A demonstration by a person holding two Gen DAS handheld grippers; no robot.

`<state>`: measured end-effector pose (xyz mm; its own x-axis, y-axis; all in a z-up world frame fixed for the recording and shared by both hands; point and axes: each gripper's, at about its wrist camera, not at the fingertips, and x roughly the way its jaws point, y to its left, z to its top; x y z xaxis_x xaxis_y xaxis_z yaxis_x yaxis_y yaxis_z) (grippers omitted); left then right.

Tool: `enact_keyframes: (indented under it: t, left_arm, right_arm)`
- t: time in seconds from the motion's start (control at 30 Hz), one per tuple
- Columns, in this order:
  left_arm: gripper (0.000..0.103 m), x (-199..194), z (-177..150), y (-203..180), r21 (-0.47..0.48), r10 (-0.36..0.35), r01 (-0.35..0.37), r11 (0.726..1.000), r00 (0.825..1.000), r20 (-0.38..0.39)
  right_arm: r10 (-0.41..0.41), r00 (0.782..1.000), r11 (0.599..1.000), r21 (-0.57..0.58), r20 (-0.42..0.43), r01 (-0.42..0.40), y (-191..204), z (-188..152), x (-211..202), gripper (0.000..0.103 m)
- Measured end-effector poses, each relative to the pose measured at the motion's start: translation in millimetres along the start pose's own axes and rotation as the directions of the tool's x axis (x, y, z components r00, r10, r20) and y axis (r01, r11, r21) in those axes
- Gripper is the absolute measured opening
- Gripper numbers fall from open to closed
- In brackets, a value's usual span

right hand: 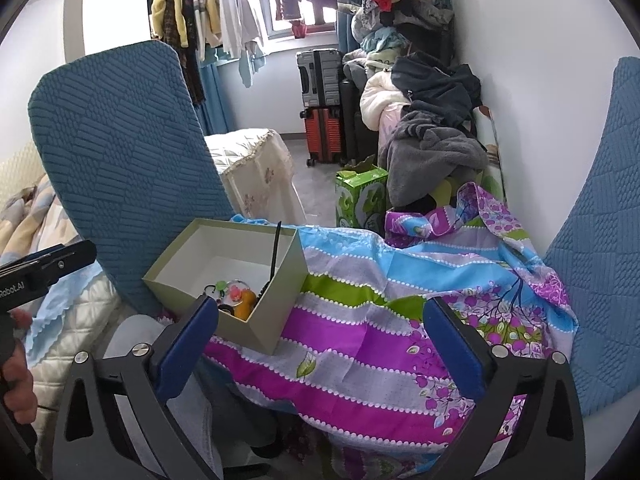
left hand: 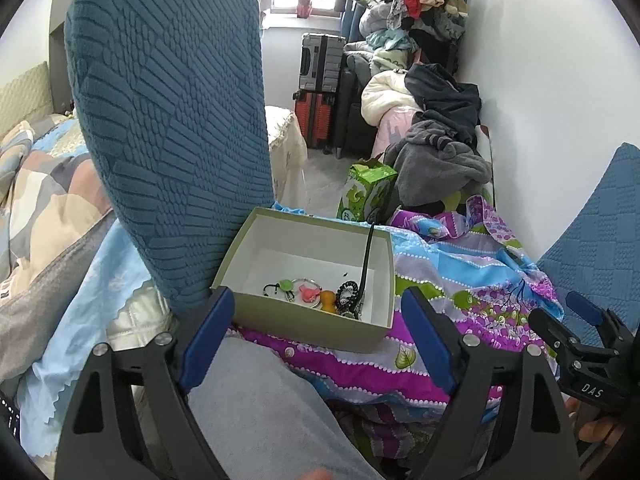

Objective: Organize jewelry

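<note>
1. An open, lidless olive-green box (left hand: 310, 316) with a white interior rests on patterned cloth, just ahead of the left gripper's (left hand: 318, 344) wide-spread jaws.
2. Jewelry (left hand: 316, 294) lies heaped in the box's near corner: green, pink and orange charms, a ring, and a dark cord draped over the rim.

Daylight is being let in through a window (right hand: 304, 8) at the far end, where clothes (right hand: 208, 12) are being hung. Suitcases (right hand: 320, 104) are being kept on the grey floor (right hand: 308, 192) beside white walls (left hand: 560, 80). Two blue chair backs (left hand: 168, 140) are being seen close up.
</note>
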<state>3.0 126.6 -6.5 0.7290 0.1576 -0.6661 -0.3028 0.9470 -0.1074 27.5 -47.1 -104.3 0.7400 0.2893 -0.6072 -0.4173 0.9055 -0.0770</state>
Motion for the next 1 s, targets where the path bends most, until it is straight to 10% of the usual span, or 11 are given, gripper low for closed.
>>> enact_keyframes:
  t: [1.0]
  left_arm:
    - [0.085,0.2,-4.2,2.0,-0.02,0.011,-0.011,1.0,1.0,-0.002]
  right_arm:
    - [-0.007,1.0,1.0,-0.013,0.01,0.007,-0.6,1.6,-1.5,0.103]
